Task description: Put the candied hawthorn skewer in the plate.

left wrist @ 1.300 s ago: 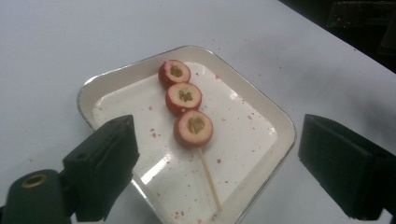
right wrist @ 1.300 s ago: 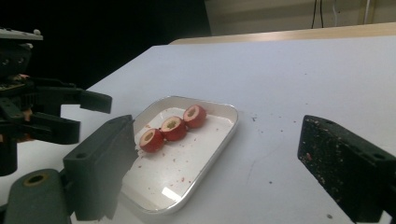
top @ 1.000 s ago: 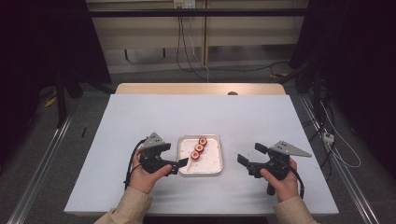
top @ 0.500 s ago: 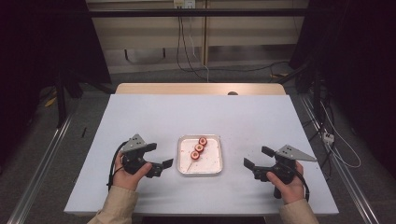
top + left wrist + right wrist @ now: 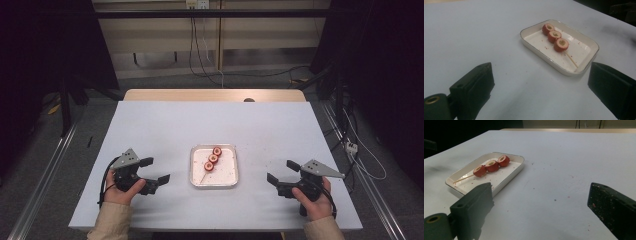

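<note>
Skewer [image 5: 210, 163] lies in the tray [image 5: 194, 176], mid-table toward the near edge. Three round red slices with pale greenish centres, touching in a row on a thin wooden stick. Long axis diagonal in the high view: bare stick end toward the near left corner of the tray, loaded end toward the far right. Tray is a shallow white rectangle, rounded corners, thin dark rim, floor speckled with red crumbs. Table [image 5: 165, 125] is a matte pale sheet with scattered specks near the tray.

Left gripper [image 5: 156, 171] rests left of the tray, apart from it, jaws spread wide, nothing between them. Right gripper [image 5: 281, 172] sits well to the right, jaws likewise wide apart and empty; red flecks on one black jaw.
</note>
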`<state>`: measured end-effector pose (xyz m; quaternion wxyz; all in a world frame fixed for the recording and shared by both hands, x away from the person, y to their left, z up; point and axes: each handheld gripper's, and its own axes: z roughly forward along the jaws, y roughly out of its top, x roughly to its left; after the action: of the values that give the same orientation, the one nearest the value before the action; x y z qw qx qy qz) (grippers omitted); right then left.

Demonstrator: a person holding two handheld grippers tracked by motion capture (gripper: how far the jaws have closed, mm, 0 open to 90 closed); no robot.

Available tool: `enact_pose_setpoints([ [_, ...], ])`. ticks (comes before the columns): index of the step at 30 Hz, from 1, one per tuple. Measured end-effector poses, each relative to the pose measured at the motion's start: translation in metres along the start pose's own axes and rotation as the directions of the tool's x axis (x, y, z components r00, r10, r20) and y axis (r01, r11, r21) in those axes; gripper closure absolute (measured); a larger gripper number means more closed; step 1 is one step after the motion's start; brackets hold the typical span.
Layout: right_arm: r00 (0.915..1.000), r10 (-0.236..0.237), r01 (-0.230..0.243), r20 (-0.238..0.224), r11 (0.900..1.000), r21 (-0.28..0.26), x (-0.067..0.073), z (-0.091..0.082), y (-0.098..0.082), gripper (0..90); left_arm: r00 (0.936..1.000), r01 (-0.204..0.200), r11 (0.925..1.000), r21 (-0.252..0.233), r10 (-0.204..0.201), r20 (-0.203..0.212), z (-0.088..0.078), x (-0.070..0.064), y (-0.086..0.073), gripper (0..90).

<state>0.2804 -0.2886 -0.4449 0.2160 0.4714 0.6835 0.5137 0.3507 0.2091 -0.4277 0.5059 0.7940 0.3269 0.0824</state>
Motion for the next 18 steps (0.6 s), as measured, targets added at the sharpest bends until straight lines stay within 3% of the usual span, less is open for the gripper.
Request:
enact_pose_setpoints([
  [11,0.9995,-0.02,0.02,0.023,1.0,0.003,-0.007,-0.006,-0.005,5.5,0.9999,0.012,0.9996,-0.023,-0.013,-0.001,-0.011,0.011,-0.01,6.0],
  [18,0.9995,-0.016,0.016,0.027,1.0,-0.003,-0.01,-0.009,-0.008,5.5,1.0,-0.007,0.9997,-0.022,0.007,-0.001,-0.014,0.015,-0.014,6.0],
])
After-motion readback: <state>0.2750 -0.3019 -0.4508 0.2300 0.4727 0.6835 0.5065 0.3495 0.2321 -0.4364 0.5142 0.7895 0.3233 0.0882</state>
